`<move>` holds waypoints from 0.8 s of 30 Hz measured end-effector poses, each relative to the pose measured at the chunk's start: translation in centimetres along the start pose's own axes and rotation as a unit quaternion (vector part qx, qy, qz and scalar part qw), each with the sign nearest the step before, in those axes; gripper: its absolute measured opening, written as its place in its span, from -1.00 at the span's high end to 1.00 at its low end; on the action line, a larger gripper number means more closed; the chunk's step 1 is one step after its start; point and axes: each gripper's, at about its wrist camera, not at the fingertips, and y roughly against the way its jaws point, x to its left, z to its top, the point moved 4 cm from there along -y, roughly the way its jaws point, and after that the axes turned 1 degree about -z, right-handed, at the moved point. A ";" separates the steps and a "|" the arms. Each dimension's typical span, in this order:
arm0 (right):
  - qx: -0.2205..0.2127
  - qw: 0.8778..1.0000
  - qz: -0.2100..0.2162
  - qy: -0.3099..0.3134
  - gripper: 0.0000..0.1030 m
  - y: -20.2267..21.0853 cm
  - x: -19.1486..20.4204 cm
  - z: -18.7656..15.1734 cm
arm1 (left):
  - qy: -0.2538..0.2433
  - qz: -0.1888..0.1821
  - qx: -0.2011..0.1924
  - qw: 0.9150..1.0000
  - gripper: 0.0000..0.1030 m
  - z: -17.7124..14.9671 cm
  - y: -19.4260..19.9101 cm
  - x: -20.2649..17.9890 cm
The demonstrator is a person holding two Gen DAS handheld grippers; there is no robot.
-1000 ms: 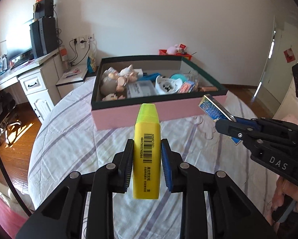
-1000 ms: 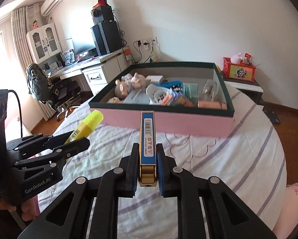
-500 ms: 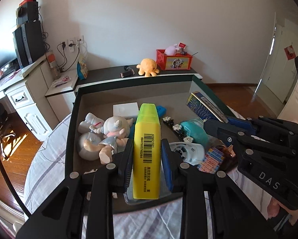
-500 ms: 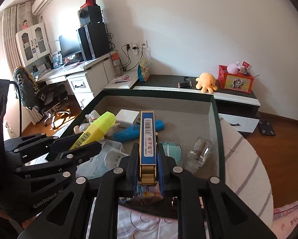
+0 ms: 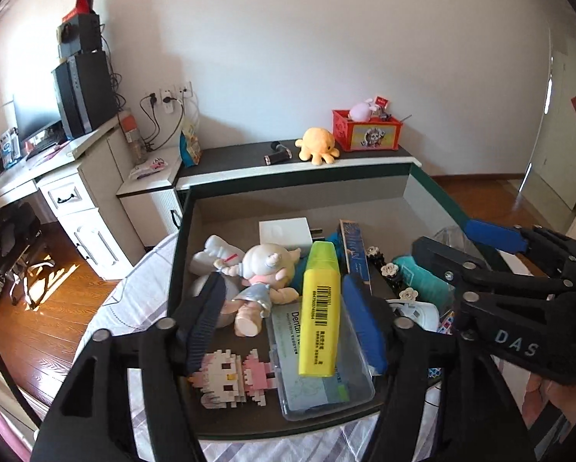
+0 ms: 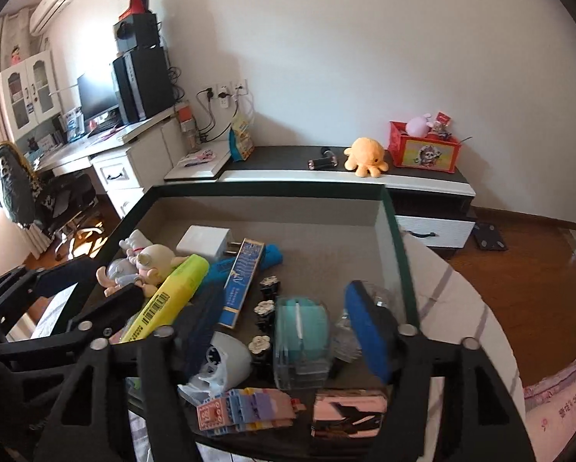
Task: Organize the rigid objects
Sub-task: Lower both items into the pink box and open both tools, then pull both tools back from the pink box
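An open box with a dark green rim (image 5: 295, 186) (image 6: 268, 189) holds several items. My left gripper (image 5: 284, 323) (image 6: 95, 288) hangs over its near left part, jaws opening wide. A yellow highlighter (image 5: 320, 308) (image 6: 164, 300) lies slanted between the fingers, free of the pads, over a clear plastic case (image 5: 318, 385). My right gripper (image 6: 284, 331) (image 5: 457, 238) is over the near right part, jaws opening too. A slim blue box (image 6: 241, 281) (image 5: 355, 254) lies loose in the box ahead of it. A teal container (image 6: 301, 331) sits below the gap, untouched.
Also in the box: a doll (image 5: 265, 273), a white charger (image 5: 286, 231), a pink block figure (image 5: 234, 379), a white cup (image 6: 226, 358) and flower clips (image 6: 265, 308). Behind stands a low cabinet (image 6: 365, 181) with an orange plush (image 6: 365, 156). A desk (image 5: 57, 188) is at the left.
Both grippers moved forward from the bed over the box, then opened. The highlighter and the slim blue box left their grips and now lie in the box.
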 end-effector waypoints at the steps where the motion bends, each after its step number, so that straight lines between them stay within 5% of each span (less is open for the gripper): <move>1: -0.011 1.000 0.001 -0.008 -0.64 1.1 -0.4 0.0 | 0.006 0.004 -0.012 1.000 -0.77 0.1 1.0 0.3; 2: -0.021 1.000 0.013 -0.012 -0.64 2.2 -0.6 0.0 | 0.011 0.006 -0.025 1.000 -1.00 0.1 2.1 0.6; 7: -0.063 0.998 0.019 -0.003 -0.78 8.5 0.3 -0.9 | 0.012 0.021 -0.083 0.996 -1.00 -0.4 8.3 0.8; 9: -0.080 0.996 0.025 -0.005 -1.00 10.9 0.8 -1.4 | 0.018 0.030 -0.098 0.995 -1.00 -0.8 10.7 1.0; 24: -0.153 0.988 0.008 0.007 -1.00 26.2 4.3 -7.0 | 0.014 0.051 -0.173 0.983 -1.00 -5.6 26.4 -1.0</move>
